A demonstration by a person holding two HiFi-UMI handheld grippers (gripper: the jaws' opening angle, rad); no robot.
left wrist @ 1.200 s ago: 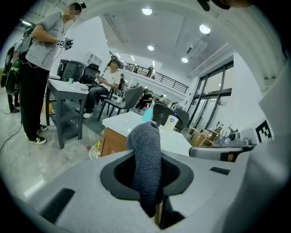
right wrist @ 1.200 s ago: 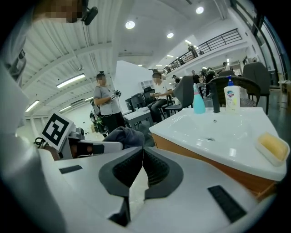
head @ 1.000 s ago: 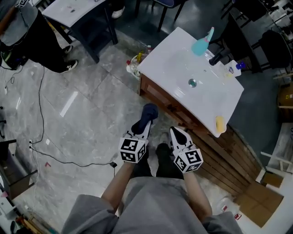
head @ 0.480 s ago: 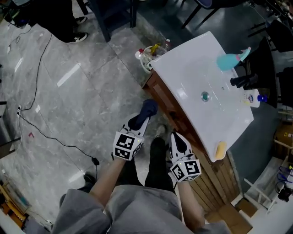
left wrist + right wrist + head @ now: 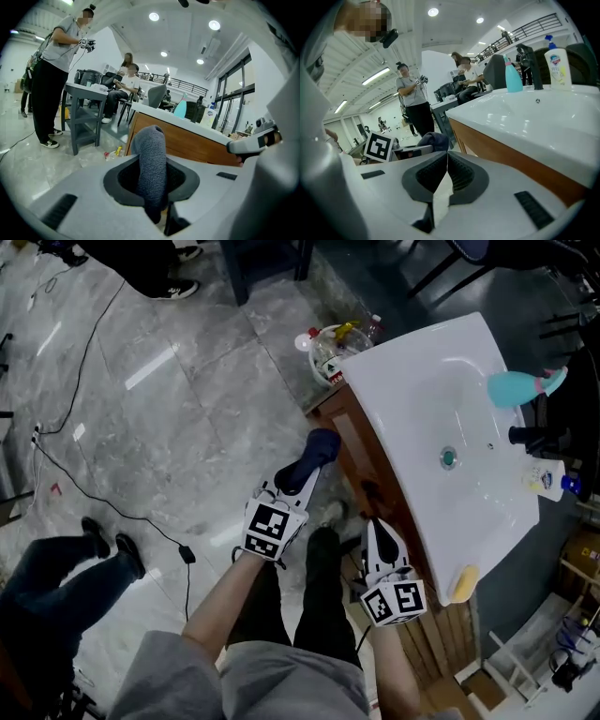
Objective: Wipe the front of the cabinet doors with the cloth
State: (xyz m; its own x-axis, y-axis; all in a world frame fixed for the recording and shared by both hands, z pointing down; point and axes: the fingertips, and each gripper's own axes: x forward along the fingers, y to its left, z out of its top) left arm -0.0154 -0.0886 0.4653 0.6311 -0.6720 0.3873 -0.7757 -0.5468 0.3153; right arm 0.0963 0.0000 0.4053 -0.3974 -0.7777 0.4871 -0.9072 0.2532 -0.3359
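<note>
My left gripper (image 5: 298,476) is shut on a dark blue-grey cloth (image 5: 315,452), which bulges up out of its jaws (image 5: 151,159) in the left gripper view. The cloth hangs just short of the wooden cabinet front (image 5: 354,465) under the white sink top (image 5: 422,399); the same brown cabinet front (image 5: 187,143) stands a little beyond it. My right gripper (image 5: 376,529) is shut with nothing in it, close under the counter's edge. In the right gripper view its jaws (image 5: 446,161) meet, with the cabinet wood (image 5: 506,159) at the right.
A teal spray bottle (image 5: 520,387), a tap (image 5: 536,436) and a soap bottle (image 5: 546,481) stand on the sink top; a yellow sponge (image 5: 461,584) lies at its near corner. A bin of bottles (image 5: 330,351) sits beside the cabinet. A cable (image 5: 112,512) crosses the floor. Another person's legs (image 5: 56,568) are at left.
The head view has swung, so the sink now lies further right. My left gripper with the cloth has come closer to the cabinet front. A person's legs have entered at left.
</note>
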